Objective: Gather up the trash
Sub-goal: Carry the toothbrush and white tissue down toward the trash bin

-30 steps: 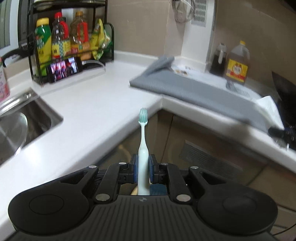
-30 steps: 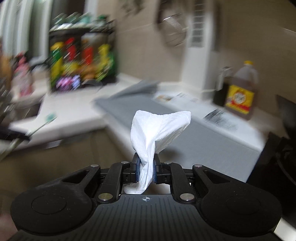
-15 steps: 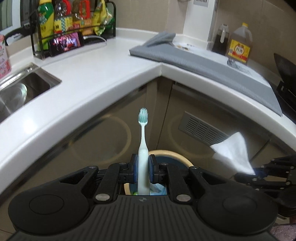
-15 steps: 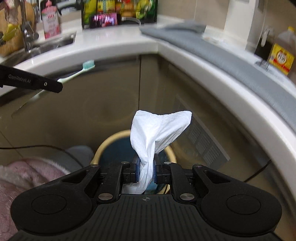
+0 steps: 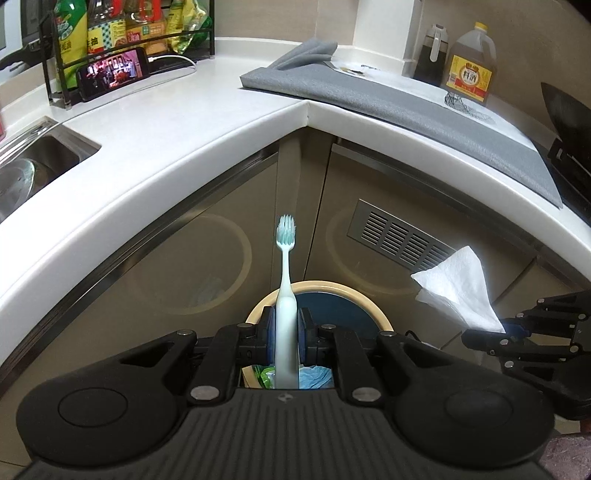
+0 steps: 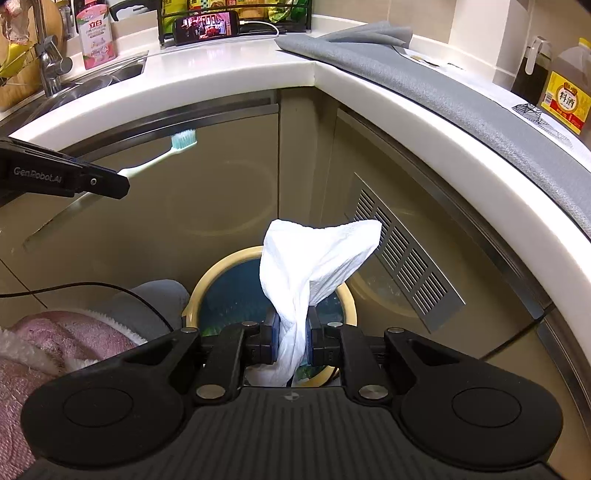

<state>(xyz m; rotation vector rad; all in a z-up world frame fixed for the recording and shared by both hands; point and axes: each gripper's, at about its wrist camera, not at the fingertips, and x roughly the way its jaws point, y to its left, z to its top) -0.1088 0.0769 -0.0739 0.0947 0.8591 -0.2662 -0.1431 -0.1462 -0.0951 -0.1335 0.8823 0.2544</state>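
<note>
Both grippers are dropping from counter height; we're clamping toothbrush (image 5: 285, 295) and tissue (image 6: 314, 266) right above the trash bin (image 6: 218, 269).

Domestic kitchen: a white L-shaped bench (image 5: 155, 122) with an inset steel sink (image 5: 33, 162) and tap (image 6: 50, 55), a wire rack of condiment bottles (image 5: 122, 33), a cooking-wine jug (image 5: 470, 66), and base cabinets (image 6: 207, 192) with a vent grille (image 5: 397, 236).

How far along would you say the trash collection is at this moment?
Done: some rubbish already lies in the bin. In hand: the left gripper clamps a toothbrush, the right gripper a white tissue, both above the bin. Left: releasing both.
</note>
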